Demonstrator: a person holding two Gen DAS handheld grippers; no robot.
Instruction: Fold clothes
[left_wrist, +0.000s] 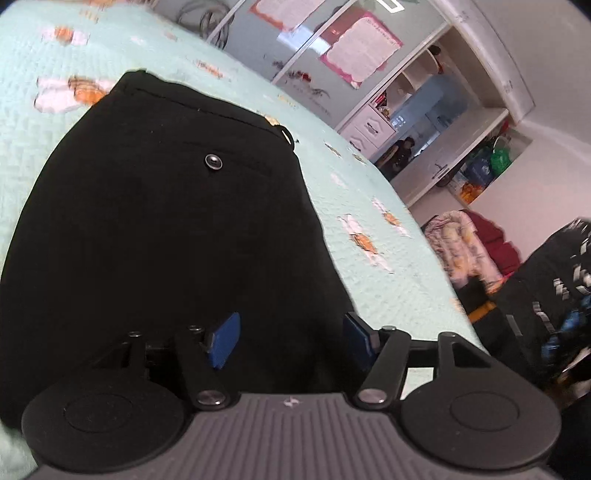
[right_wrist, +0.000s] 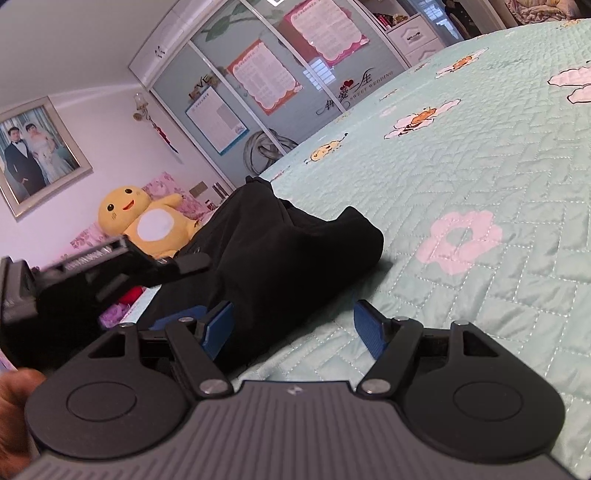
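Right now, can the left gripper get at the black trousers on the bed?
Probably yes. The left gripper has its jaws open, low over the black trousers lying on the bedspread, with nothing between them.

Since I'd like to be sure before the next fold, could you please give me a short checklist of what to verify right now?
1. Left tool open, nothing clamped: ok; blue pads stand apart over the black trousers.
2. Right tool open: ok; pads apart at the trousers' near edge, not pressing them.
3. Trousers lying flat: not ok; the right wrist view shows them bunched.
4. Bedspread beside the trousers free for folding: ok.
5. Tools apart from each other: ok; the left one sits off to the side, blurred.
6. Trousers' far end: cannot tell.
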